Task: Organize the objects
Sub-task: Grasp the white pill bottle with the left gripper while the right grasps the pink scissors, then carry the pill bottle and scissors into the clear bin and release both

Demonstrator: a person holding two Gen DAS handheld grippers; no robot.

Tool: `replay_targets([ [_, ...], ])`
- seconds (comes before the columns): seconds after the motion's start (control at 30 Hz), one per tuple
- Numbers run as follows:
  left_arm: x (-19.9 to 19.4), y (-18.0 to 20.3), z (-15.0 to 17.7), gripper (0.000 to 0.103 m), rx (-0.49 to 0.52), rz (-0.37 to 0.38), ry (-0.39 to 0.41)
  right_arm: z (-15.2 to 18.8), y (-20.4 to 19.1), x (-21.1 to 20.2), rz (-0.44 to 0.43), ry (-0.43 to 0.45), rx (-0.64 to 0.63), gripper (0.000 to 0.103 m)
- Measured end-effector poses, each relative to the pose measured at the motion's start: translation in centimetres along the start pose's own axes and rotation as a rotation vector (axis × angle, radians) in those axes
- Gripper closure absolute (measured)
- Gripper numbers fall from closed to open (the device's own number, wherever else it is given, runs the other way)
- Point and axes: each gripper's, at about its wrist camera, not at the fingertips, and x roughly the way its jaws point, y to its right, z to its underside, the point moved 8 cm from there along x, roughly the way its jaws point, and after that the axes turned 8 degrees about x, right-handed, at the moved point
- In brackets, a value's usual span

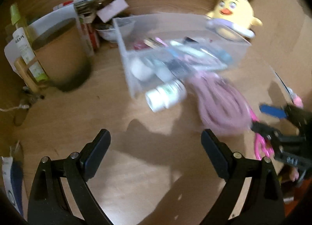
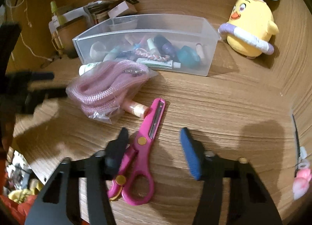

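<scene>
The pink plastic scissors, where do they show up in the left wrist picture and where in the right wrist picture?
Left wrist view: the pink plastic scissors sit at the right edge, low, mostly hidden behind the right gripper.
Right wrist view: the scissors lie at bottom centre, between that gripper's fingers, on the wooden table.
Shared landmark: the pink rope in a clear bag, just beyond the scissors' blade tips.

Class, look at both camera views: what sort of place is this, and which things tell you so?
Probably a home desk or dressing table. A clear plastic bin holds small cosmetic bottles and tubes, a yellow plush chick with bunny ears sits on the wood-grain surface, and pink plastic scissors lie nearby.
</scene>
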Motion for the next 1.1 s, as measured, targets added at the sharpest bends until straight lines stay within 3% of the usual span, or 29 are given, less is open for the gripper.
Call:
replay_targets([
  [0.23, 1.4, -1.0, -2.4, 0.008, -0.127, 0.031, 0.014, 0.3, 0.3, -0.2, 0.000, 0.001, -0.059, 0.084],
  [0.53, 3.6, -0.6, -2.8, 0.009, -0.183, -0.018, -0.015, -0.2, 0.7, 0.1, -0.066, 0.005, -0.032, 0.086],
  [0.6, 4.0, -0.5, -2.8, 0.018, -0.182, -0.032, -0.021, -0.3, 0.8, 0.0, -0.069, 0.011, -0.025, 0.086],
  [0.73, 4.6, -0.5, -2.8, 0.047, -0.178, -0.047, -0.031, -1.0, 1.4, -0.6, -0.072, 0.040, 0.005, 0.086],
  [1.1, 2.3, -0.7, -2.7, 0.049, -0.156, -0.035, 0.038, -4.7, 2.6, -3.0, -0.049, 0.155, 0.042, 0.087],
])
